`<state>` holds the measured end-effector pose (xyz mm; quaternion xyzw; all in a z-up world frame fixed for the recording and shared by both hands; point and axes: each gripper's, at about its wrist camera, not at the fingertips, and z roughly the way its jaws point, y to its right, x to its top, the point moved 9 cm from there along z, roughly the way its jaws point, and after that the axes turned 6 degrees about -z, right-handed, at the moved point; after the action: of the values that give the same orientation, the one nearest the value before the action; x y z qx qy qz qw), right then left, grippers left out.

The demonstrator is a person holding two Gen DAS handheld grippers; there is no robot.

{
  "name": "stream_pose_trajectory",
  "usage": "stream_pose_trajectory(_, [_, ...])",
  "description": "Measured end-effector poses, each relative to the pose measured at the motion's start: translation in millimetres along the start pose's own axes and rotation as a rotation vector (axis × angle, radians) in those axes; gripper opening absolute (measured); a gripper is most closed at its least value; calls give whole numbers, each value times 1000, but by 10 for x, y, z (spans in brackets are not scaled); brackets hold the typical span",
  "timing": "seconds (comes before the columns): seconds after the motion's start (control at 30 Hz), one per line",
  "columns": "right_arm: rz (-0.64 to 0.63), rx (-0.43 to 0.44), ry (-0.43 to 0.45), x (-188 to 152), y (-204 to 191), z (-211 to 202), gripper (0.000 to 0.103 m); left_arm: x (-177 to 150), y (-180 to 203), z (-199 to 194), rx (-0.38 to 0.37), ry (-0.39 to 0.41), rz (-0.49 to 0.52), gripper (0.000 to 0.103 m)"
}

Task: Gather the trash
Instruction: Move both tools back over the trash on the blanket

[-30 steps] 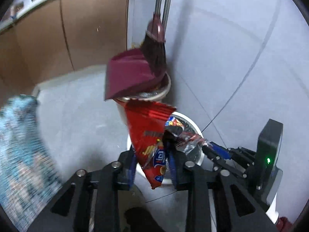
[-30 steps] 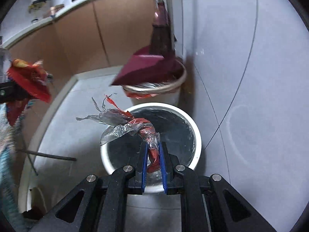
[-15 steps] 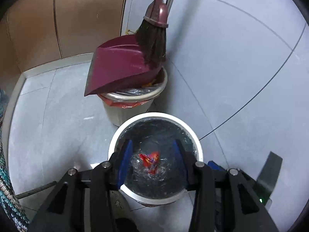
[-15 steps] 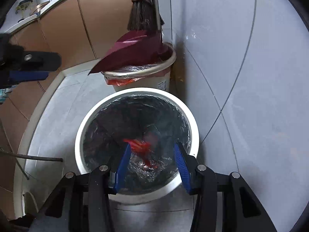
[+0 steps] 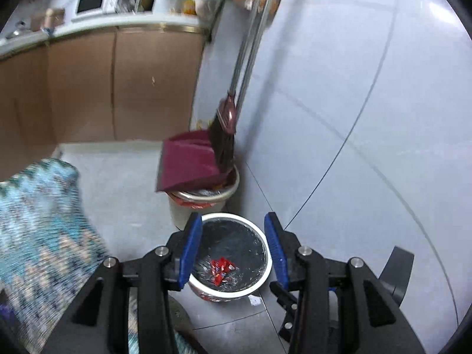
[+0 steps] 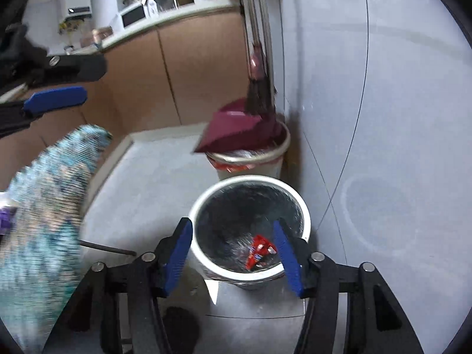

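Left claw (image 5: pixel 233 247) spread wide and empty above white bin (image 5: pixel 267 265) at lower centre, right claw (image 6: pixel 233 253) likewise released, red wrappers (image 5: pixel 219 268) on its black liner, rim beside second bin (image 5: pixel 203 199), bare floor left.

The wrappers (image 5: pixel 220 270) are lying inside the near bin (image 5: pixel 267 268). Just behind that bin, the far bin (image 5: pixel 203 199) is standing against the wall, with the dustpan (image 5: pixel 188 166) and broom (image 5: pixel 225 135) resting on it.
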<state>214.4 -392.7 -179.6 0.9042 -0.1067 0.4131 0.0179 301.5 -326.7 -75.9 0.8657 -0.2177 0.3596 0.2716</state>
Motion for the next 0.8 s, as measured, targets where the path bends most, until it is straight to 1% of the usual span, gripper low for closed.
stream_pose_trajectory(0.03, [-2, 9, 11, 33, -44, -46, 55, -7, -3, -170, 8, 18, -2, 42])
stream_pose_trajectory(0.1, [-16, 34, 44, 120, -197, -285, 56, -39, -29, -437, 22, 41, -9, 43])
stream_pose_trajectory(0.2, [-37, 71, 97, 239, -407, -661, 56, -129, -96, -951, 43, 81, -19, 43])
stream_pose_trajectory(0.3, [-64, 103, 145, 340, -598, -988, 59, -247, -205, -1359, 76, 115, -26, 43])
stream_pose_trajectory(0.33, [-70, 113, 154, 352, -648, -1059, 59, -317, -276, -1546, 95, 130, -31, 45])
stream_pose_trajectory(0.4, [-88, 150, 180, 408, -821, -1293, 60, -405, -405, -1793, 121, 152, -39, 50])
stream_pose_trajectory(0.63, [-154, 243, 236, 459, -1348, -1860, 63, -853, -956, -2686, 205, 207, -88, 50])
stream_pose_trajectory(0.73, [-173, 280, 244, 461, -1566, -1960, 65, -1019, -1177, -2947, 236, 222, -100, 50])
stream_pose_trajectory(0.8, [-188, 295, 239, 449, -1693, -2010, 67, -1181, -1389, -3147, 272, 235, -108, 51])
